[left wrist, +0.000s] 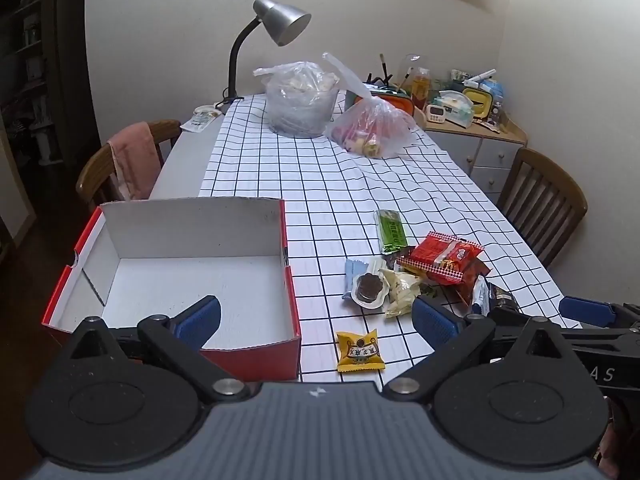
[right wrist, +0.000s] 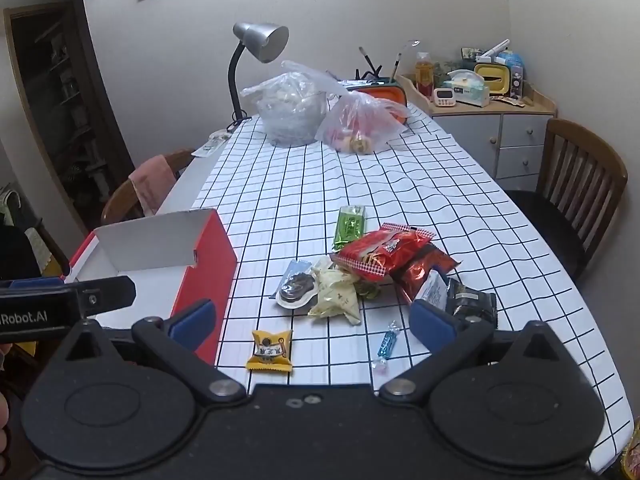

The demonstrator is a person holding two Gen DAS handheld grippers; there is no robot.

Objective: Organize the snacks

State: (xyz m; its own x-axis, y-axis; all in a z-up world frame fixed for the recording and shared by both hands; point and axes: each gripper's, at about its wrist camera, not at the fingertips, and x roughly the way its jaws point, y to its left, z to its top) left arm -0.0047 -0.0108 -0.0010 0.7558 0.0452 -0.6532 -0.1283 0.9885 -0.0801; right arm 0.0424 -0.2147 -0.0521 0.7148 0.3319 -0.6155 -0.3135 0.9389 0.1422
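An open red box with a white inside (left wrist: 192,276) (right wrist: 160,248) stands at the table's near left and holds nothing I can see. Right of it lies a pile of snacks: a red packet (left wrist: 444,258) (right wrist: 384,252), a green bar (left wrist: 390,232) (right wrist: 351,224), a clear-wrapped dark cookie (left wrist: 368,289) (right wrist: 296,288), a cream wrapper (left wrist: 400,290) (right wrist: 338,296), a black packet (right wrist: 470,300). A yellow packet (left wrist: 359,353) (right wrist: 270,350) lies alone nearer me, and a small blue candy (right wrist: 386,346) beside it. My left gripper (left wrist: 316,320) is open and empty over the box's near right corner. My right gripper (right wrist: 312,320) is open and empty above the yellow packet.
The table wears a white grid cloth (left wrist: 320,184). At its far end stand a grey desk lamp (left wrist: 276,24), a clear plastic bag (left wrist: 300,100) and a pinkish bag of snacks (left wrist: 372,124). Wooden chairs flank the table (left wrist: 540,200) (left wrist: 120,160). A cluttered cabinet (right wrist: 488,112) stands far right.
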